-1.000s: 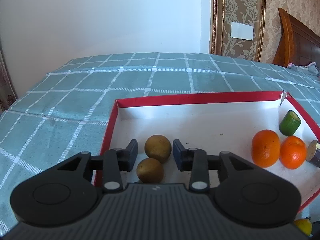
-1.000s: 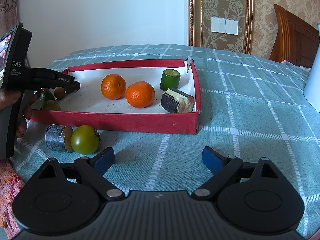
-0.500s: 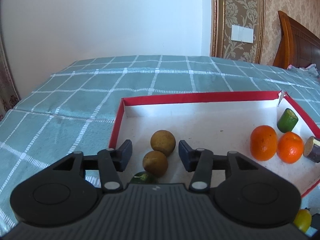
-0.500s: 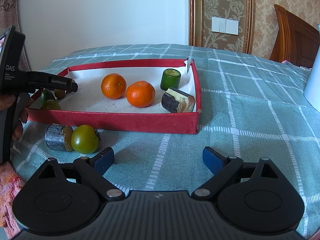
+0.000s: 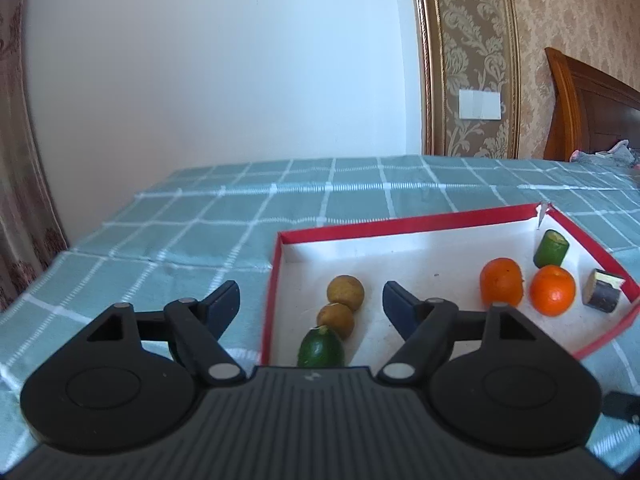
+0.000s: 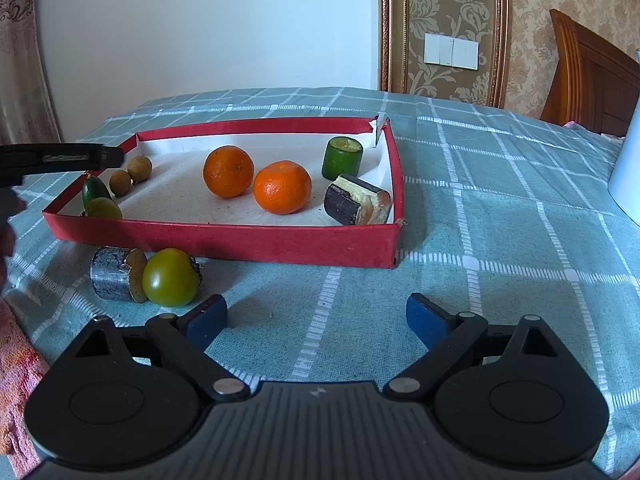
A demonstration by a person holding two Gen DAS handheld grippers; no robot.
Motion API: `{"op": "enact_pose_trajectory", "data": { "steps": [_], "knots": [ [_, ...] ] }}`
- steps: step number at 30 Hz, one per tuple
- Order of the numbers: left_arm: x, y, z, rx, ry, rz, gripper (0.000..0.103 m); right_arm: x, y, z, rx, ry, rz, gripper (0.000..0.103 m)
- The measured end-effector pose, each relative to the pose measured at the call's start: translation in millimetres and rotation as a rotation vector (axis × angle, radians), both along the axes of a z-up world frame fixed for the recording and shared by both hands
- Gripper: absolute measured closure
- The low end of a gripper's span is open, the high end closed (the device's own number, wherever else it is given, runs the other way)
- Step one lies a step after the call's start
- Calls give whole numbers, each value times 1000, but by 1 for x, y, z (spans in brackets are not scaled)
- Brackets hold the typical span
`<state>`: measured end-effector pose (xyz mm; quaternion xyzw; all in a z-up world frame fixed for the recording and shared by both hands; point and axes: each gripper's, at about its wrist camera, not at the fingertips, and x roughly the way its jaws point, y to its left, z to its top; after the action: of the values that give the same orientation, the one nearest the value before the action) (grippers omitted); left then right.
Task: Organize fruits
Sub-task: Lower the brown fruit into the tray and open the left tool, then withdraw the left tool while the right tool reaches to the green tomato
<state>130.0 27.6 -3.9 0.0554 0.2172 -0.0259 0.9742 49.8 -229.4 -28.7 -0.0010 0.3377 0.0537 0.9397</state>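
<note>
A red box with a white floor (image 6: 240, 242) (image 5: 400, 222) lies on the checked cloth. In it are two brown longans (image 5: 346, 291) (image 6: 139, 169), a small green fruit (image 5: 321, 347) (image 6: 93, 189), two oranges (image 6: 228, 171) (image 5: 501, 287), a green cane piece (image 6: 342, 158) and a dark cane piece (image 6: 356, 200). My left gripper (image 5: 311, 306) is open and empty, raised above the box's left end. My right gripper (image 6: 316, 320) is open and empty over the cloth in front of the box. A green tomato (image 6: 171, 277) and a grey cane piece (image 6: 112, 279) lie outside, by the front wall.
A white object (image 6: 626, 176) stands at the right edge of the cloth. A pink cloth (image 6: 16, 380) lies at the near left. A wooden headboard (image 6: 592, 76) and a wall rise behind the surface. The left gripper's body (image 6: 60, 158) shows at the left.
My left gripper has opened wider and drawn back and up from the longans, so the small green fruit now shows below them. My right gripper has not moved.
</note>
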Motion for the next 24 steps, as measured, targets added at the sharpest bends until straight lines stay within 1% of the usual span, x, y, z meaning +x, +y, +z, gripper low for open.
{"op": "enact_pose_trajectory", "data": {
  "steps": [3,4,7,9,16,18,21,24],
  "knots": [
    [-16,3,4,-12,-6,-18,17,0,1,-1,-2,0,1,6],
    [-21,4,4,-18,-1,-23,14,0,1,-1,-2,0,1,6],
    [-38,5,3,-41,13,-48,12,0,1,-1,-2,1,1,6],
    [-48,5,-1,-46,38,-60,7,0,1,-1,-1,1,2,6],
    [-67,12,-21,-92,108,-78,6,0,2,-1,3,-2,10,6],
    [-69,15,-27,-95,117,-67,6,-1,2,0,5,-9,18,6],
    [-65,19,-33,-94,129,-51,6,-4,1,1,10,-26,27,6],
    [-58,26,-36,-140,166,-40,5,-6,-1,2,28,-45,42,6]
  ]
}}
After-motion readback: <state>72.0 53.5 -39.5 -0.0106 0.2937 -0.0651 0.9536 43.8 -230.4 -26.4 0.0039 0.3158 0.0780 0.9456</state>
